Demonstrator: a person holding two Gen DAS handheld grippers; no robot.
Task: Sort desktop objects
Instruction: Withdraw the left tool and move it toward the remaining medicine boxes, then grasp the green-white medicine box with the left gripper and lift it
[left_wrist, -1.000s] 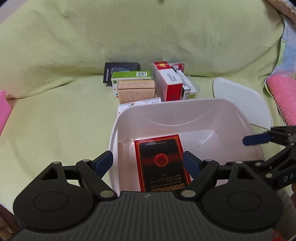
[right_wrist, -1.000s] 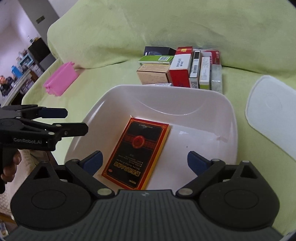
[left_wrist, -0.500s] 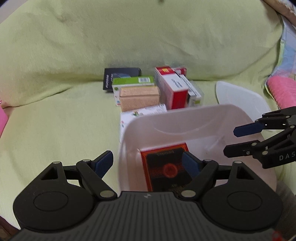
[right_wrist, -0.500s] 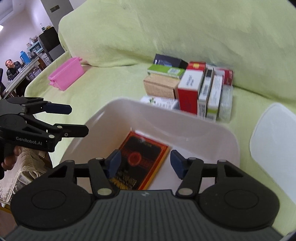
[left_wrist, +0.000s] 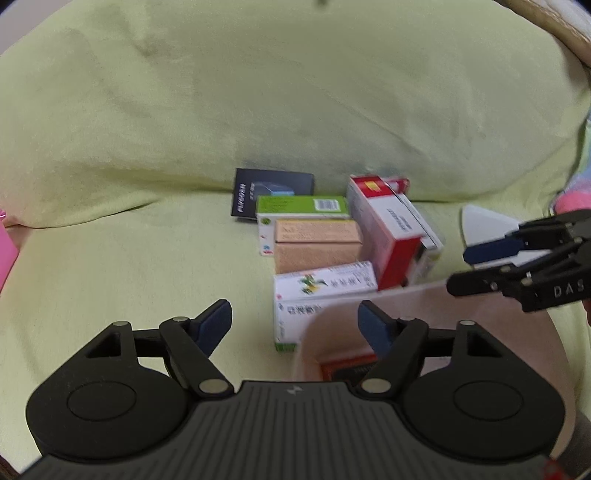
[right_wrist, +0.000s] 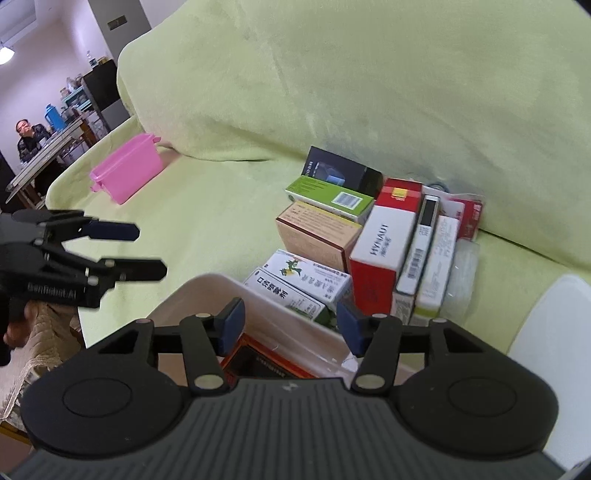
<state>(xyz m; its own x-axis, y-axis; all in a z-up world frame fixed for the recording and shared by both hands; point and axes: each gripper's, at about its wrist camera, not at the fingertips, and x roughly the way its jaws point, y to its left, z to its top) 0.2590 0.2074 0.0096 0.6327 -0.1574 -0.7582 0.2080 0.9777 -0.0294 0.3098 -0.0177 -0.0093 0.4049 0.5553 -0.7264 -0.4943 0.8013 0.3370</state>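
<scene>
A cluster of boxes lies on the green cover: a black box (left_wrist: 273, 192), a green box (left_wrist: 303, 206), a tan box (left_wrist: 317, 243), a white-and-green box (left_wrist: 325, 288) and an upright red-and-white box (left_wrist: 384, 229). The white bin (left_wrist: 406, 291) sits just in front of them and holds a red-and-black box (right_wrist: 266, 362), mostly hidden. My left gripper (left_wrist: 295, 323) is open and holds nothing, above the bin's left rim. My right gripper (right_wrist: 291, 325) is open and holds nothing, over the bin's far rim (right_wrist: 229, 288), facing the white-and-green box (right_wrist: 303, 284).
A white lid (right_wrist: 554, 325) lies flat to the right of the bin. A pink container (right_wrist: 127, 171) rests on the cover far left. The green cushion back rises behind the boxes. A person (right_wrist: 27, 138) sits at a table in the background room.
Both grippers have risen and tipped forward toward the boxes, so the bin has dropped low in both views. The right gripper's fingers have narrowed from wide open.
</scene>
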